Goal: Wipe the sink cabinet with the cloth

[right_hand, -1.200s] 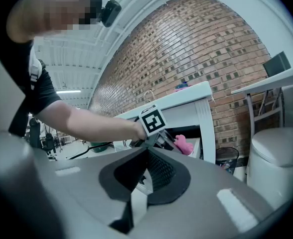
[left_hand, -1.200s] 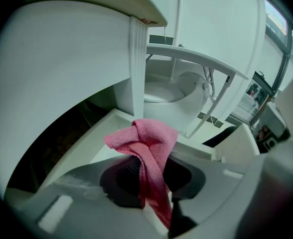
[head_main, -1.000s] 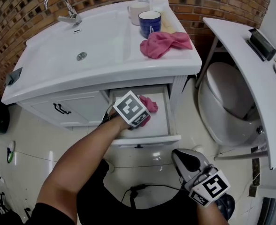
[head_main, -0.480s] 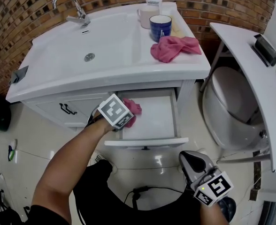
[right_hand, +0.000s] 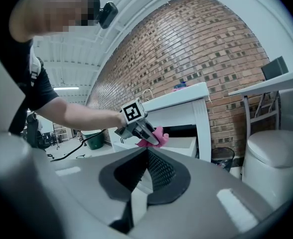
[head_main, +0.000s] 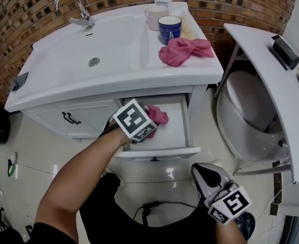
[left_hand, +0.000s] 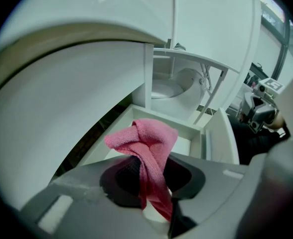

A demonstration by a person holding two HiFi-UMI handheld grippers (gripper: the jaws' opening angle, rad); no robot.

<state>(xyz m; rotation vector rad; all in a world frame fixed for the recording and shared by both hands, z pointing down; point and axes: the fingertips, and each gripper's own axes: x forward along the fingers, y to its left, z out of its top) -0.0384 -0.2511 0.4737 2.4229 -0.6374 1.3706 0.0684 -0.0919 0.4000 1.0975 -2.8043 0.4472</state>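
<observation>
In the open drawer (head_main: pixel 176 132), our left tool (head_main: pixel 149 128) pinches the cloth (head_main: pixel 158 115) for wiping; our right tool (head_main: pixel 201 172) hangs nearer, closed, empty.

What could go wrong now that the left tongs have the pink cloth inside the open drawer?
1. The left tongs pinch only a narrow strip of the pink cloth; its bunched end may pull free when dragged.
2. The drawer is pulled out with the shut right tongs away from it; a push could slide it.
3. The countertop overhangs close above; lifting could knock the tongs against it.
</observation>
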